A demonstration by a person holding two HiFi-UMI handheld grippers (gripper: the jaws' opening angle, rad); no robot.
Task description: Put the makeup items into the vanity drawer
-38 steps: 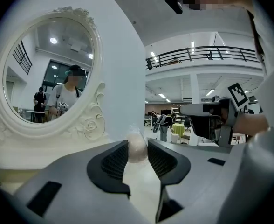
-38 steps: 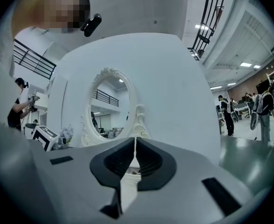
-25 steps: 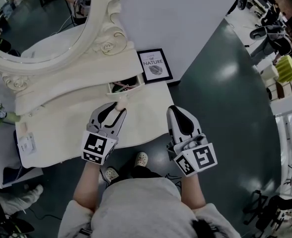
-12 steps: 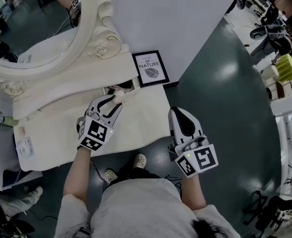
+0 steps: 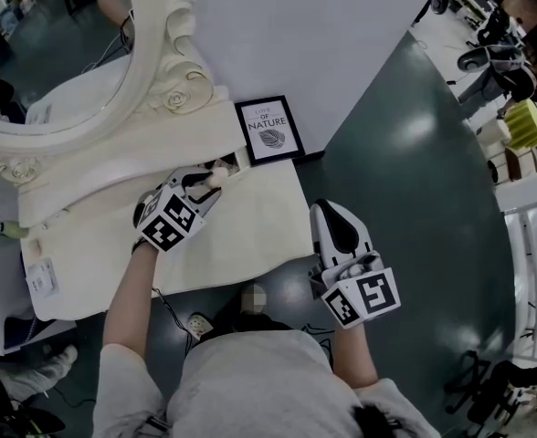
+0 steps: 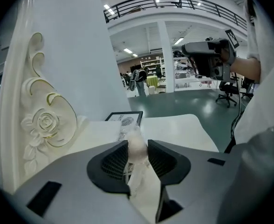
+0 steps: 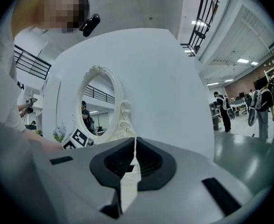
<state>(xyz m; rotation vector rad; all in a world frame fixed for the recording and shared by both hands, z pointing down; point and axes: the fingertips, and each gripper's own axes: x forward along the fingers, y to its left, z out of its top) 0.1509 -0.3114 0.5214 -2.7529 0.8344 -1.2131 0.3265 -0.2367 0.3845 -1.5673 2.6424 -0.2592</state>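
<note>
Head view: a cream vanity worktop [image 5: 236, 235] stands against a white wall, with an oval mirror [image 5: 58, 53] in a carved frame at upper left and a framed print [image 5: 268, 130] leaning at the back. The left gripper [image 5: 212, 180] holds a small pale makeup item [image 5: 217, 178] just at the open drawer [image 5: 228, 164] beside the print. The right gripper [image 5: 329, 212] hangs well apart, past the worktop's edge over the dark floor, jaws together.

Left gripper view: the left gripper [image 6: 138, 146] has its jaws part-way apart, pressed on the pale, translucent makeup item [image 6: 136, 138]. Ahead lie the worktop [image 6: 174, 125] and the print [image 6: 124, 119]; a carved rose [image 6: 46, 122] is at left.

Right gripper view: the right gripper [image 7: 135, 143] is closed, with nothing between its jaws. Beyond it is the mirror [image 7: 102, 106].
</note>
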